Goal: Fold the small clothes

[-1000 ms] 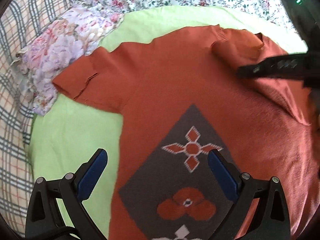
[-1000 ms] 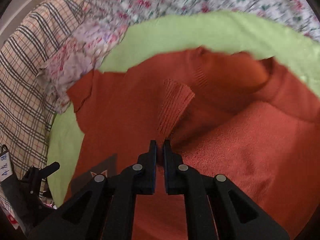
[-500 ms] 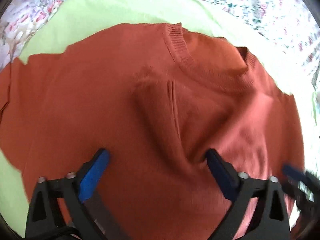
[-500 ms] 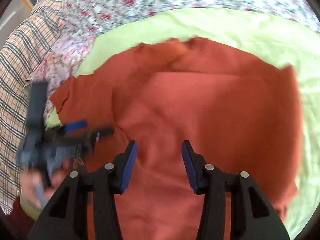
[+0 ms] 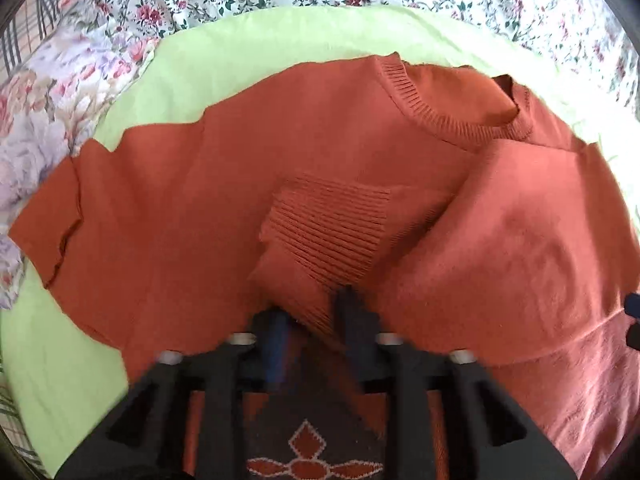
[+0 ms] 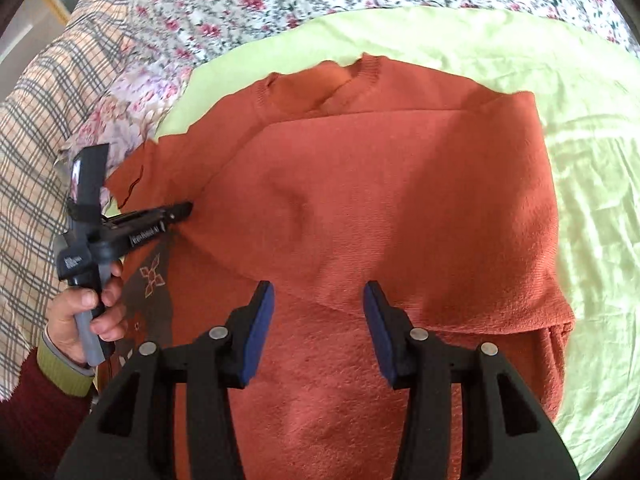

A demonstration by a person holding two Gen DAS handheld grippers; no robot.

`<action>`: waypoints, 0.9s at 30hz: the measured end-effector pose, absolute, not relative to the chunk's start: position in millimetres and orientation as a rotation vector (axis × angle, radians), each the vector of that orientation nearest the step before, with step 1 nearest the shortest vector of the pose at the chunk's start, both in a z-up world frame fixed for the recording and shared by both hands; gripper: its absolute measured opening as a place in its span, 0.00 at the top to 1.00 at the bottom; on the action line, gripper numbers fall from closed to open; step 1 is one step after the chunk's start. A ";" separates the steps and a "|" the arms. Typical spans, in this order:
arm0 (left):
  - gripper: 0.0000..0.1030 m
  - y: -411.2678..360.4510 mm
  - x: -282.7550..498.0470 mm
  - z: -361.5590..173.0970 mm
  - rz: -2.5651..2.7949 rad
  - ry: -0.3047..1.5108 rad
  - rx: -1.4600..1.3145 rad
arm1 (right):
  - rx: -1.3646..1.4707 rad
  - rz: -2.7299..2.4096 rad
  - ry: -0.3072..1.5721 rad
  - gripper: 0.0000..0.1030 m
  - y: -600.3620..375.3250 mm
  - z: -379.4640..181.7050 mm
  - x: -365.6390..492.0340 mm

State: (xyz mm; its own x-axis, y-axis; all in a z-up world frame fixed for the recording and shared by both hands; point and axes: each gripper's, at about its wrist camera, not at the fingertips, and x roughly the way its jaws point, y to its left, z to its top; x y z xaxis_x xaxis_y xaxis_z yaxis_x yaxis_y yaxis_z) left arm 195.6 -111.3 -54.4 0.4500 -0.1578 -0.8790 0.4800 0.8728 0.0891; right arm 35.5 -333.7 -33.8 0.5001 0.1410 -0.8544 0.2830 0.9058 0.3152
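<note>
Two grippers work on one orange sweater [image 6: 400, 208]. The left gripper [image 5: 312, 312] looks blurry – its jaws have just been closing around the ribbed cuff [image 5: 332, 228], but whether they pinch it is hard to tell. The right gripper [image 6: 318, 320] hangs open and holds nothing. The sweater lies partly folded on a light green sheet [image 6: 592, 168], its right side and sleeve turned in.

Both views are bright and evenly lit, daylight-like, with warm colour. Fisheye bending curves everything toward the dark, vignetted corners. In the left wrist view the left claw [image 5: 310, 320] is smeared by motion blur — its fingers ghosted — while the orange sweater [image 5: 224, 184] stays fairly sharp. The right wrist view is crisp; soft shadows fall across the sweater's folds.
</note>
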 end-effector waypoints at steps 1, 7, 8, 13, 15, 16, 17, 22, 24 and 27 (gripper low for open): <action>0.34 -114.0 199.6 -52.6 -0.411 1.044 0.341 | 0.447 -0.087 1.054 0.54 -333.2 -33.5 34.8; 0.57 -134.8 229.8 -61.2 -0.440 1.050 0.296 | 0.447 -0.130 1.052 0.53 -345.0 -28.6 22.0; 0.84 -134.9 229.8 -58.5 -0.446 1.033 0.297 | 0.447 -0.145 1.051 0.53 -349.6 -27.8 18.7; 0.88 -104.7 231.3 -45.3 -0.368 0.931 0.234 | 0.426 -0.243 1.012 0.53 -374.5 -18.9 3.5; 0.89 -92.5 233.4 -55.8 -0.336 0.963 0.212 | 0.417 -0.316 0.986 0.53 -393.4 -15.6 -1.5; 0.89 -89.0 231.2 -55.4 -0.339 0.956 0.195 | 0.416 -0.345 0.987 0.53 -400.6 -16.0 -1.8; 0.89 -88.9 230.2 -52.0 -0.336 0.936 0.181 | 0.416 -0.378 0.992 0.53 -410.4 -17.2 -1.7; 0.89 -86.7 227.3 -51.2 -0.307 0.921 0.183 | 0.440 -0.462 0.996 0.53 -447.8 -26.9 6.1; 0.88 -92.3 225.5 -58.2 -0.302 0.941 0.213 | 0.439 -0.467 1.016 0.53 -452.1 -34.8 14.2; 0.88 -92.2 223.6 -56.3 -0.302 0.930 0.225 | 0.427 -0.442 1.060 0.53 -452.8 -53.4 32.0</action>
